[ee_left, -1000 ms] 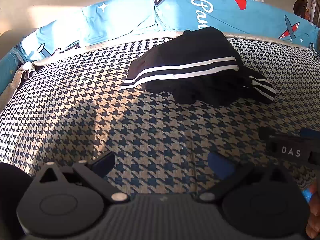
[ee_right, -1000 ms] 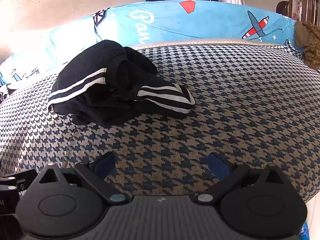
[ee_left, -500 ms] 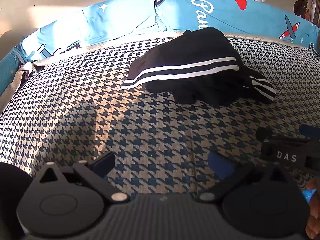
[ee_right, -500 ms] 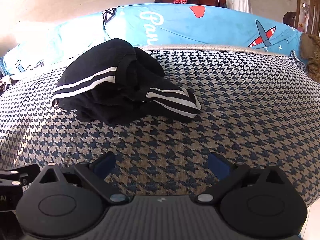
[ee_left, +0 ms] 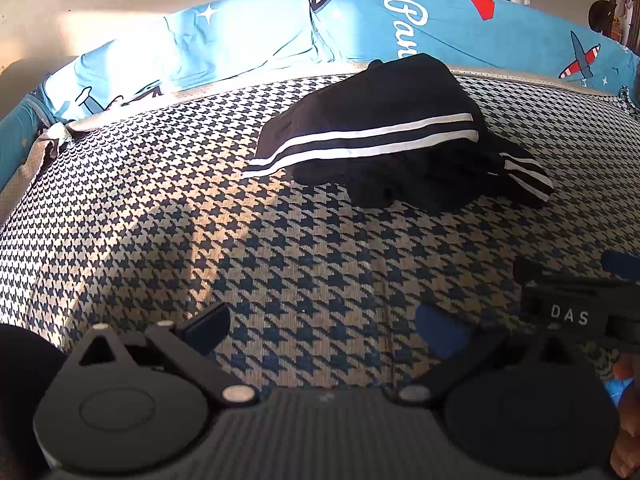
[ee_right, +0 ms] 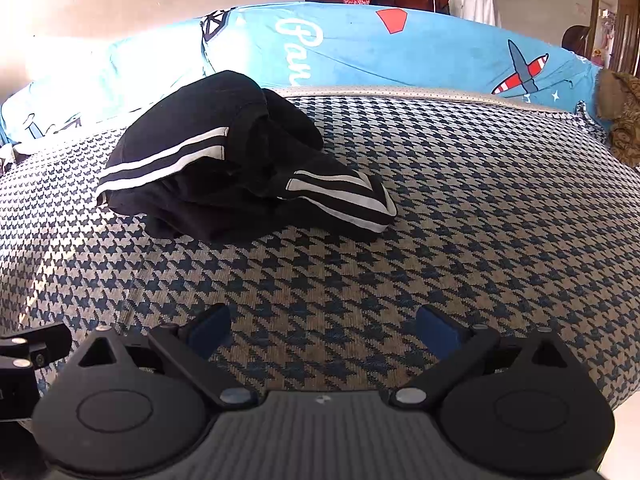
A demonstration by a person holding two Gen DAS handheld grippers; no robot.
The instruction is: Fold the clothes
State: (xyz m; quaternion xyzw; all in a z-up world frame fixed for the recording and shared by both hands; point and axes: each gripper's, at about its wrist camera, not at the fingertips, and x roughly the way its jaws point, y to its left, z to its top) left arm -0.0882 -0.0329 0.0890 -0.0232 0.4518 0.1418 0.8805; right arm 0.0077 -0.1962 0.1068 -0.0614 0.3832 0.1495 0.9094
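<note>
Lying in a crumpled heap toward the far edge of the houndstooth-patterned navy and beige woven mat (ee_left: 280, 248), the black fabric garment with paired white side stripes (ee_left: 392, 136) sits just short of the bright blue printed bedsheet with aeroplane motifs (ee_left: 460, 24) that runs along the mat's back border. One striped part points toward the mat's left side, and a second striped part folds out toward the right (ee_right: 340, 196). Sunlight falls across the left portion of the mat. Both tools hover low over the near edge, well apart from the garment. The left gripper (ee_left: 322, 334) has its blue-padded fingers spread wide with nothing between them, only the mat pattern showing in the gap. The right gripper (ee_right: 322, 332) is likewise spread wide and empty; in the left wrist view it appears at the right margin as a black body marked "DAS" (ee_left: 572, 312)
</note>
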